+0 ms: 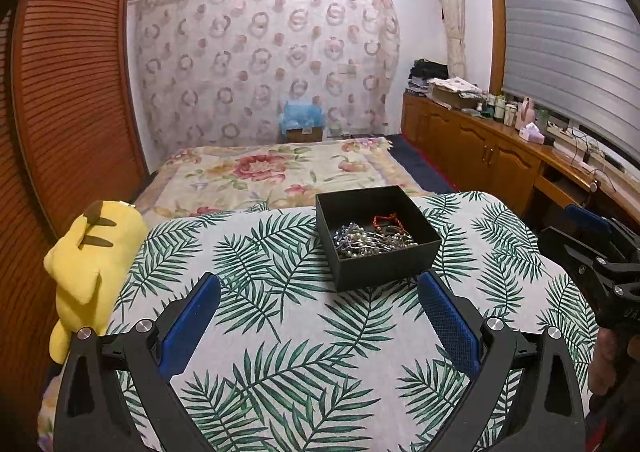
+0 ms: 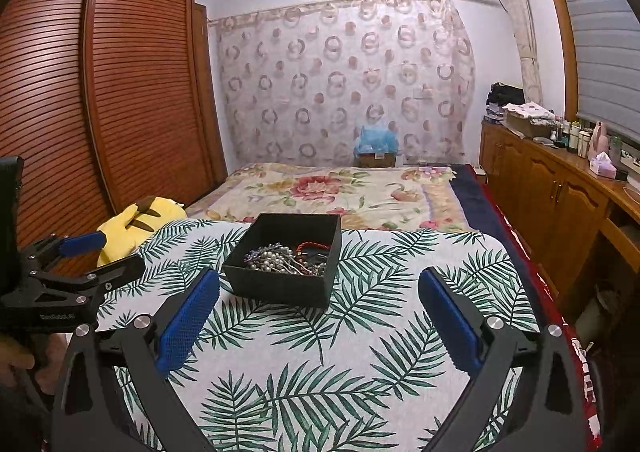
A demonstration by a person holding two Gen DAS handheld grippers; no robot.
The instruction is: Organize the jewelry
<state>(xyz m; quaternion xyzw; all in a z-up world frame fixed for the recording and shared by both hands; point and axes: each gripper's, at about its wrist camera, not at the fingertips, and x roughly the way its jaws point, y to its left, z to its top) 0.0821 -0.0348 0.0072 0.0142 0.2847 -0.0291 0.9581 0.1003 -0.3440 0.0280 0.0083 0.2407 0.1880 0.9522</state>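
An open black box [image 1: 384, 266] [image 2: 280, 284] stands on a leaf-print cloth. Inside lies a tangle of pearl and silver jewelry [image 1: 370, 242] [image 2: 276, 258] with a red beaded bracelet [image 1: 390, 220] [image 2: 308, 246]. My left gripper [image 1: 318, 284] hangs open just short of the box, nothing between its blue pads. My right gripper [image 2: 318, 282] is also open and empty, with the box ahead and slightly left of it. Each gripper shows at the edge of the other's view, the right gripper [image 1: 592, 248] far right and the left gripper [image 2: 96, 252] far left.
The leaf-print surface [image 1: 280, 332] [image 2: 320, 352] sits at the foot of a bed with a floral blanket [image 1: 272, 171]. A yellow plush toy [image 1: 92, 264] [image 2: 136, 219] lies at its left edge. A wooden wardrobe [image 2: 100, 91] stands left, a cluttered cabinet [image 1: 480, 139] right.
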